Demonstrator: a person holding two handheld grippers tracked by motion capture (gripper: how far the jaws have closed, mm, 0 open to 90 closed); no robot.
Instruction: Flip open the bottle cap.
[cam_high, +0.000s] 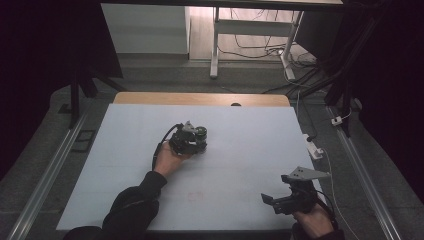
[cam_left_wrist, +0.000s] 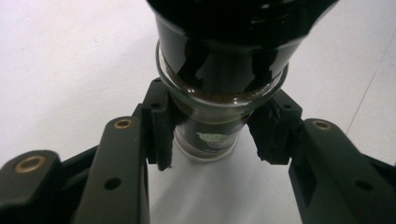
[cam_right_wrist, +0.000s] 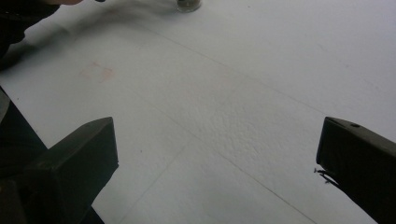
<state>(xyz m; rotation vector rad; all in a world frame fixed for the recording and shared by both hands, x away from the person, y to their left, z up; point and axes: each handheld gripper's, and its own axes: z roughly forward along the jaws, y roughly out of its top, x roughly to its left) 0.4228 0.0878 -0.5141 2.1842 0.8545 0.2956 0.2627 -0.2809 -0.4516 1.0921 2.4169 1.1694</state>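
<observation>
A small glass jar (cam_high: 200, 133) with a dark lid and dark contents stands on the white table (cam_high: 240, 145) left of centre. My left gripper (cam_high: 196, 143) has a jaw on each side of it. In the left gripper view the jar (cam_left_wrist: 219, 79) sits between the black pads (cam_left_wrist: 161, 135), which press against its glass body just under the lid, so my left gripper (cam_left_wrist: 210, 137) is shut on it. My right gripper (cam_high: 275, 189) hovers open near the table's front right corner. Nothing lies between the jaws of my right gripper (cam_right_wrist: 217, 144), and the jar's base (cam_right_wrist: 189, 4) shows far off.
The white sheet covers the table; a wooden edge (cam_high: 200, 98) shows at the back. A faint reddish mark (cam_high: 196, 196) lies near the front centre. Beyond the table are a white desk frame (cam_high: 216, 45) and floor cables (cam_high: 300, 65).
</observation>
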